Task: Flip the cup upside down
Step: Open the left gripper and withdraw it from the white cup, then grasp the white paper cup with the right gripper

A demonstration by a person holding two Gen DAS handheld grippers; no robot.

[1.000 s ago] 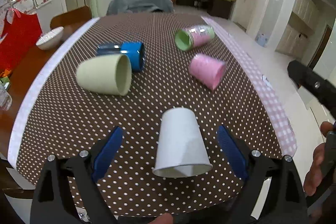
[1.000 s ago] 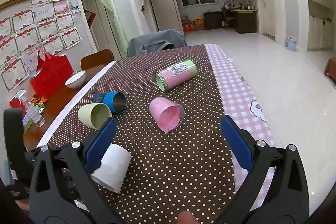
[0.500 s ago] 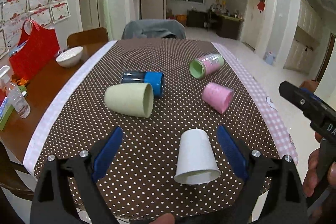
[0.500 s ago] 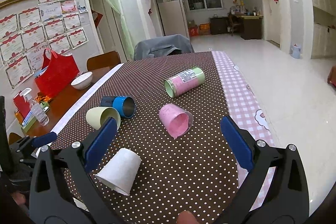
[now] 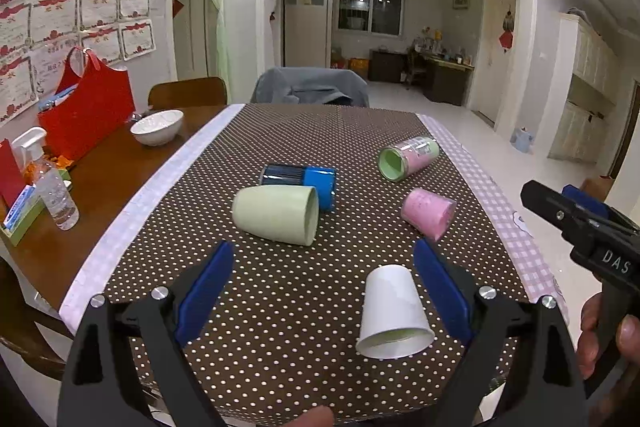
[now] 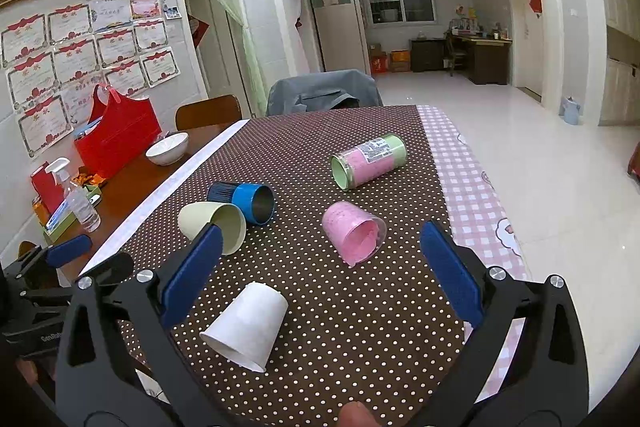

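A white paper cup (image 5: 394,313) stands upside down, mouth on the cloth, near the table's front edge; it also shows in the right wrist view (image 6: 246,325). My left gripper (image 5: 322,291) is open and empty, drawn back above the front edge, the cup near its right finger. My right gripper (image 6: 320,275) is open and empty, the white cup low left of its gap. Lying on their sides are a pale green cup (image 5: 278,213), a blue cup (image 5: 300,181), a pink cup (image 5: 428,213) and a pink-and-green tumbler (image 5: 408,158).
The table has a brown dotted cloth (image 5: 280,307) with a pink checked edge (image 5: 516,235) on the right. On bare wood at the left are a white bowl (image 5: 157,127), a red bag (image 5: 86,113) and a spray bottle (image 5: 50,183). A covered chair (image 5: 312,89) stands at the far end.
My left gripper has pulled back and risen from the white cup, which stays upside down on the cloth. My right gripper has also drawn back a little.
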